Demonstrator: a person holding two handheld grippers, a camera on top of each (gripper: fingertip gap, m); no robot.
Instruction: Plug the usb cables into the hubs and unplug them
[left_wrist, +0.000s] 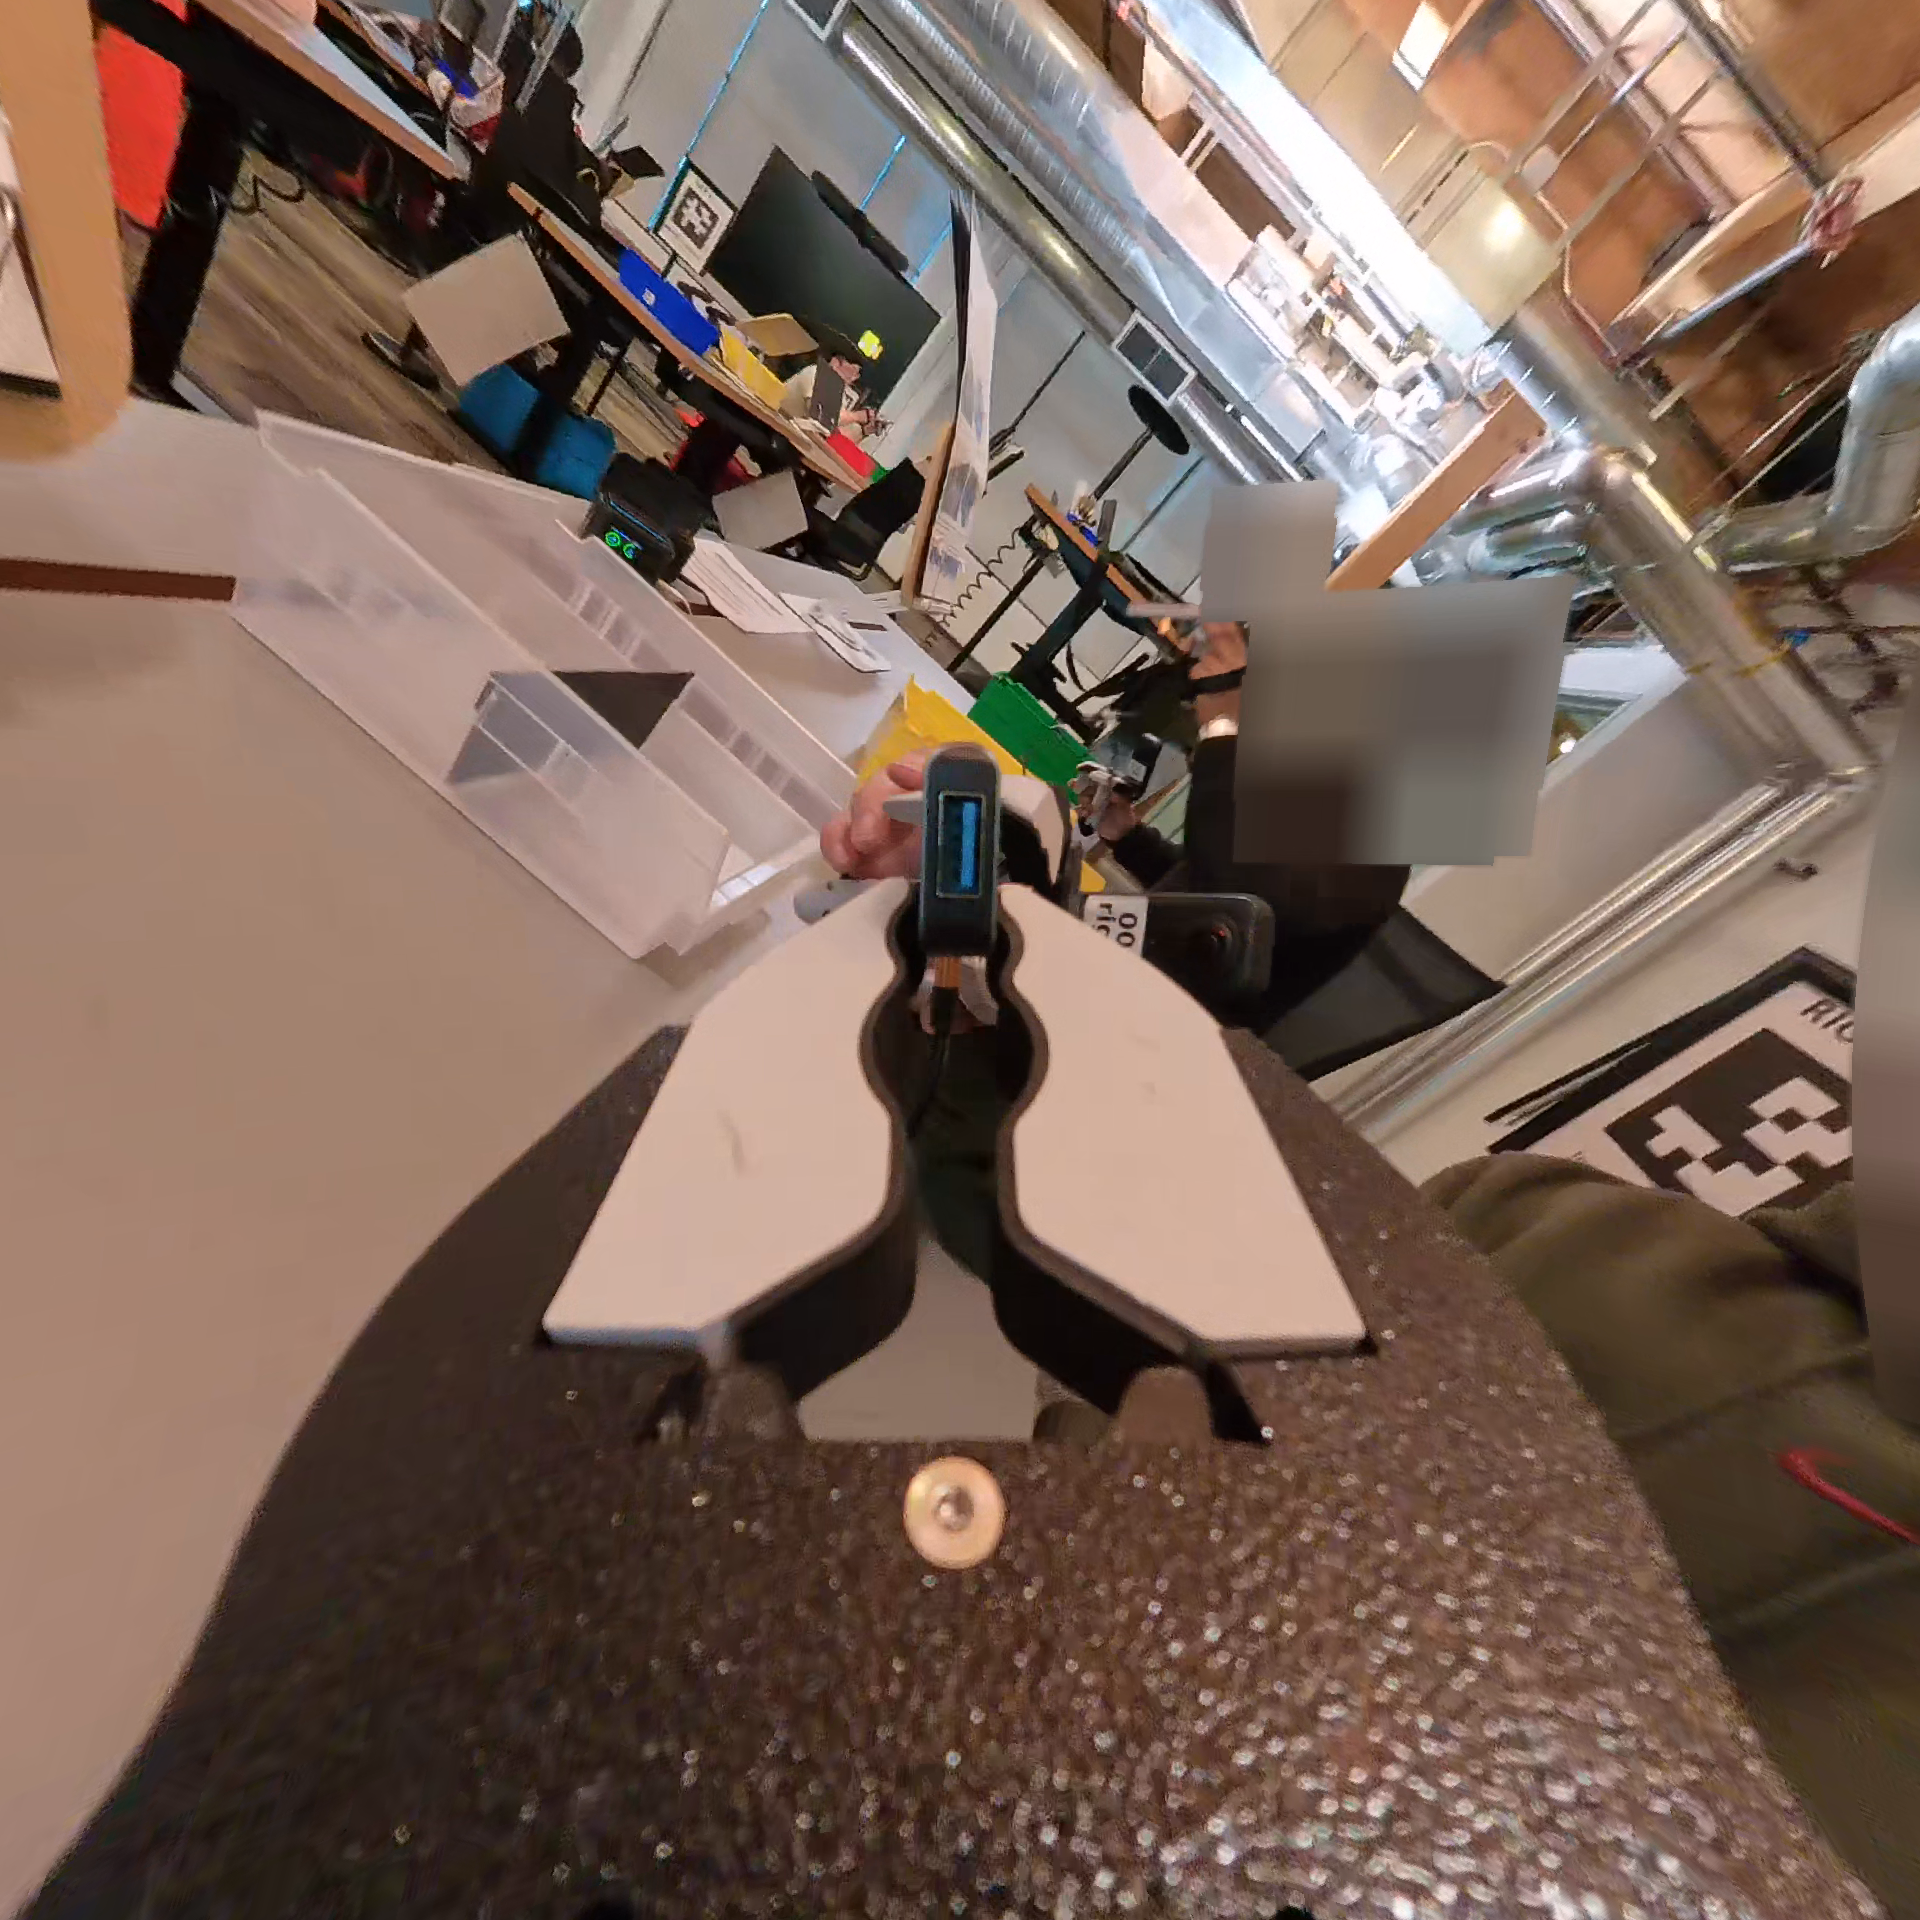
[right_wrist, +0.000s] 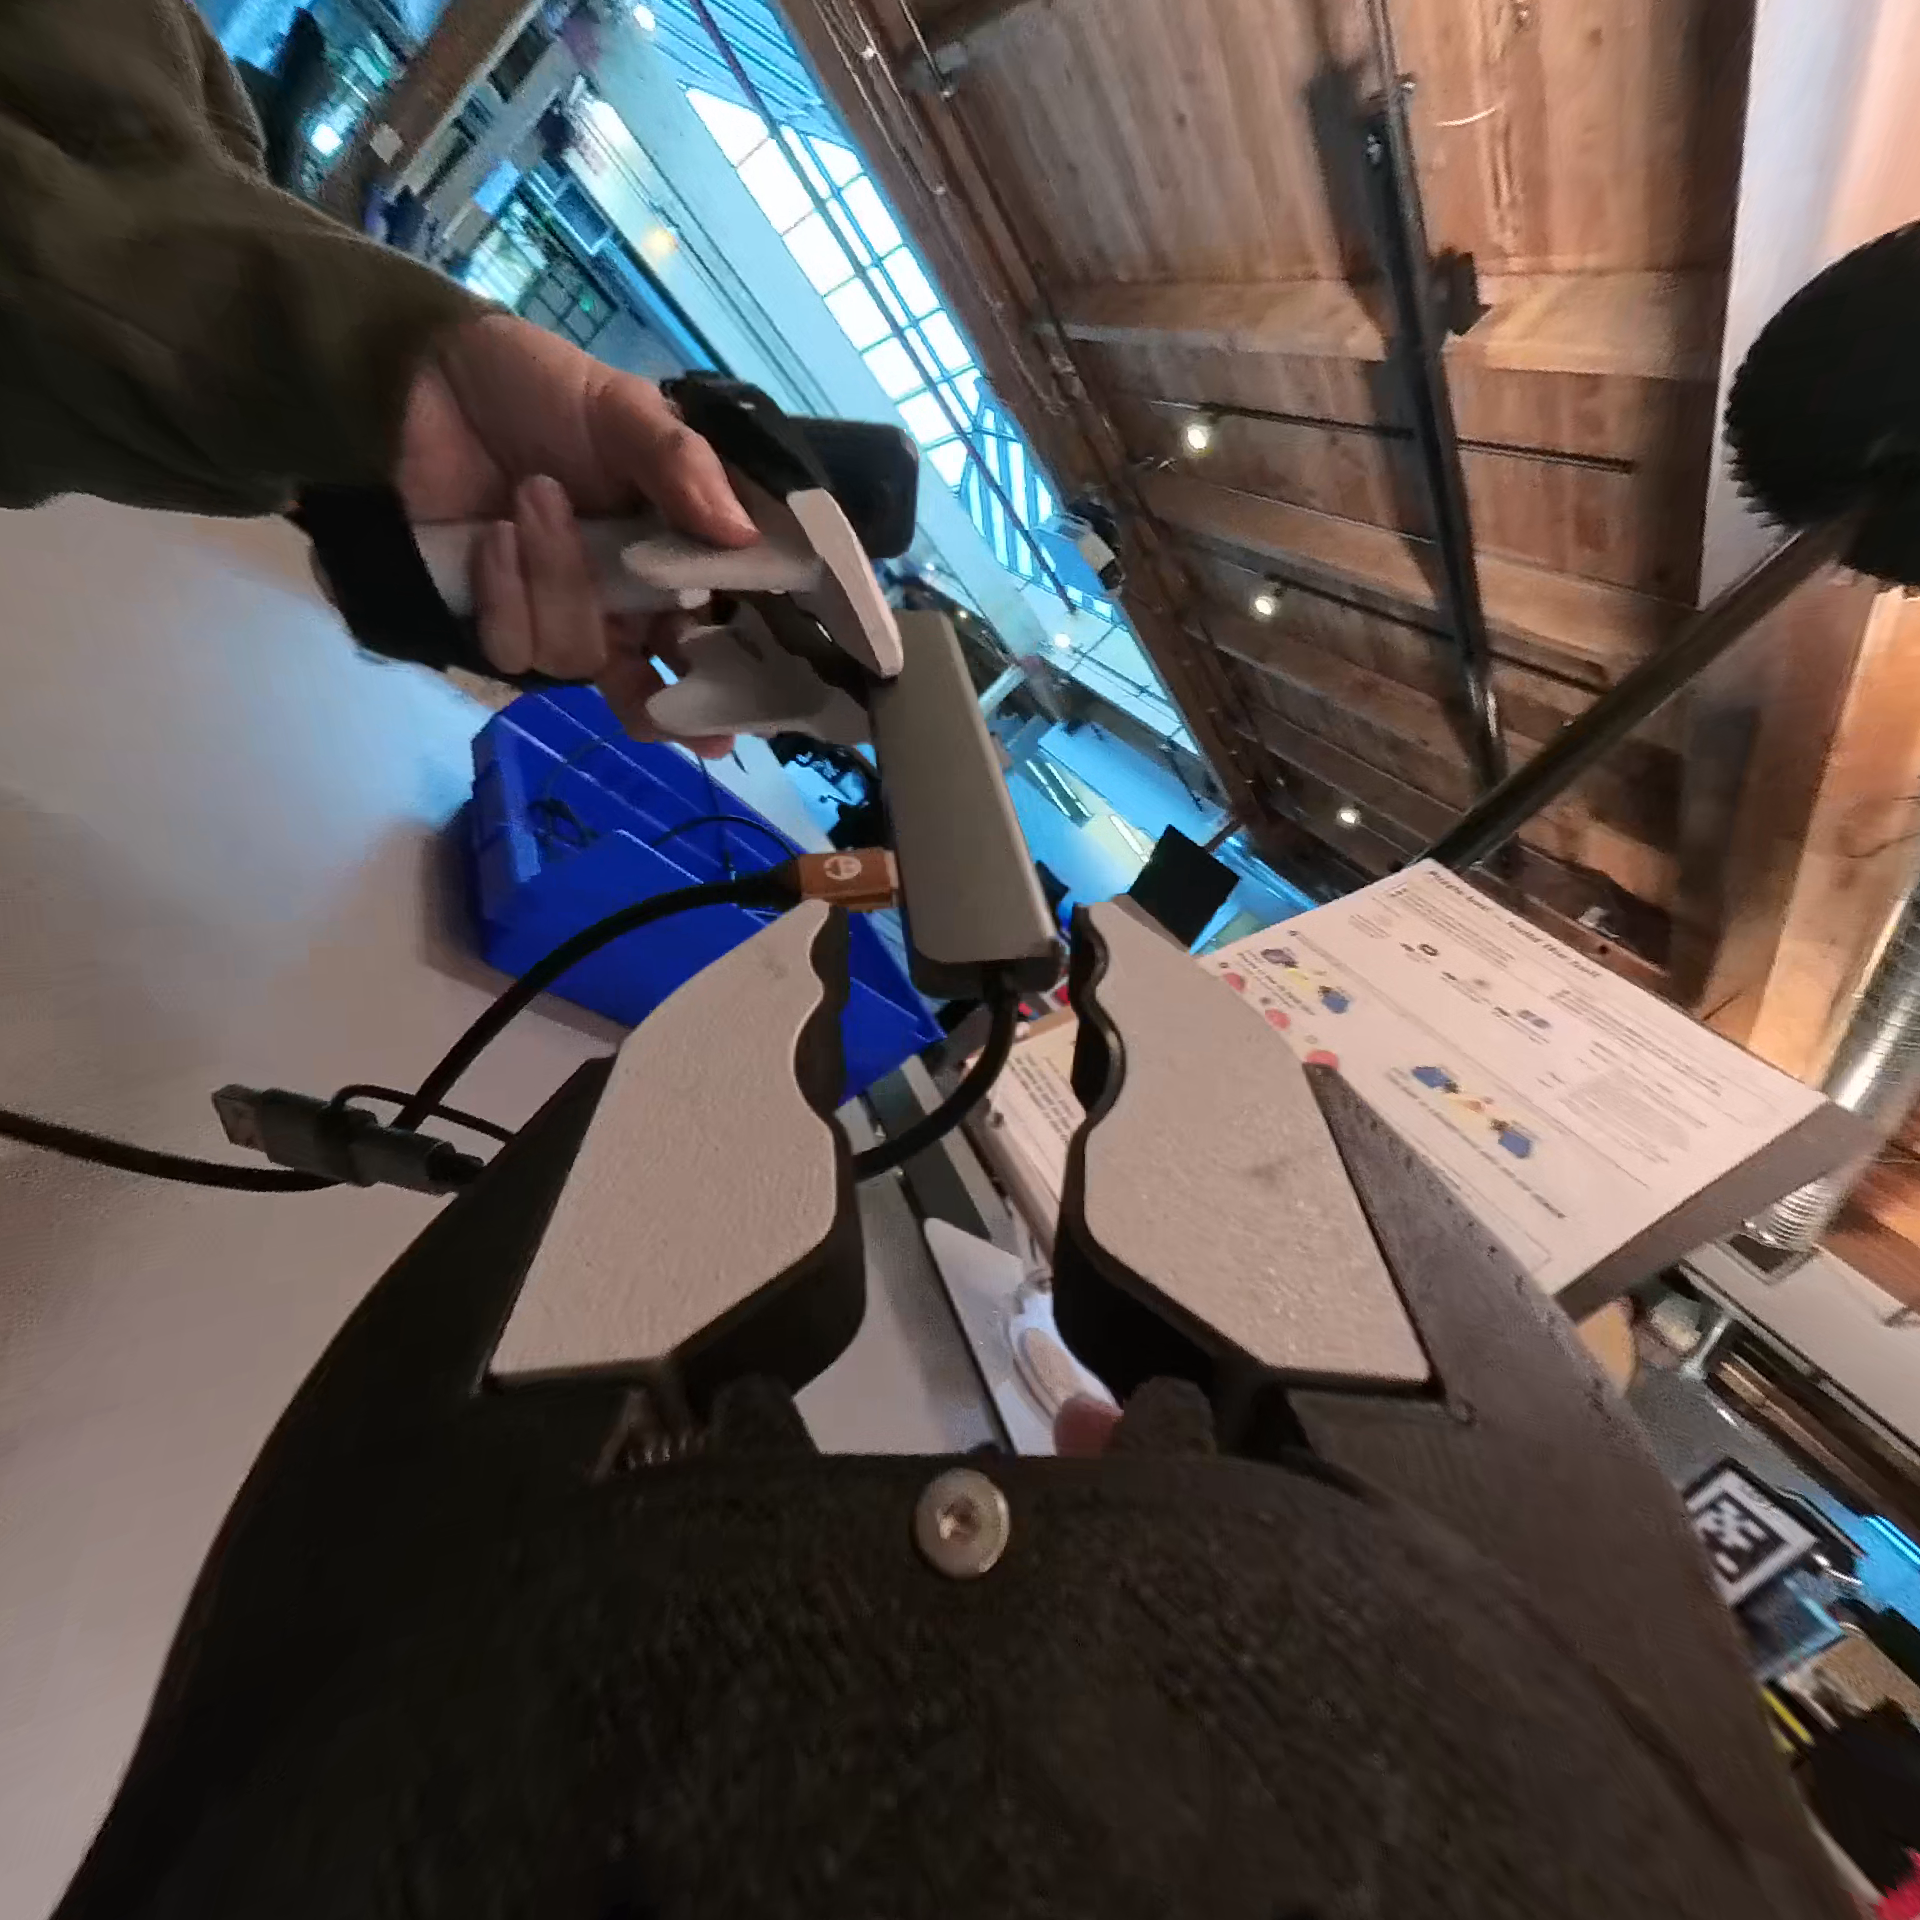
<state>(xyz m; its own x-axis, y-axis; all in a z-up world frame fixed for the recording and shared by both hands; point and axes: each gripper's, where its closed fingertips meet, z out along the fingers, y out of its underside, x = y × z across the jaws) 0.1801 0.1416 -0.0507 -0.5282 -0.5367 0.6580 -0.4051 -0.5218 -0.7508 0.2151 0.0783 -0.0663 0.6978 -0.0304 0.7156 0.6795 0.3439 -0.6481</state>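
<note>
Grey hub (right_wrist: 961, 810) clamped in left claw (left_wrist: 958, 914) | right claw (right_wrist: 961, 935) spread, empty | orange-tipped cable (right_wrist: 847, 878) seated at frame centre | unplugging judged next: plug to be gripped.

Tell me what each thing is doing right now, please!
left gripper: shut on the hub
hub: held up in the air
orange plug: plugged into the hub's side
right gripper: open, empty, just short of the hub
grey USB plug: loose, plugged into nothing
blue bin: resting on the table

The black cable (right_wrist: 125, 1153) runs off the right wrist view's left edge, and the hub (left_wrist: 958, 847) hides its lower body between the left gripper's fingers (left_wrist: 1049, 935).
</note>
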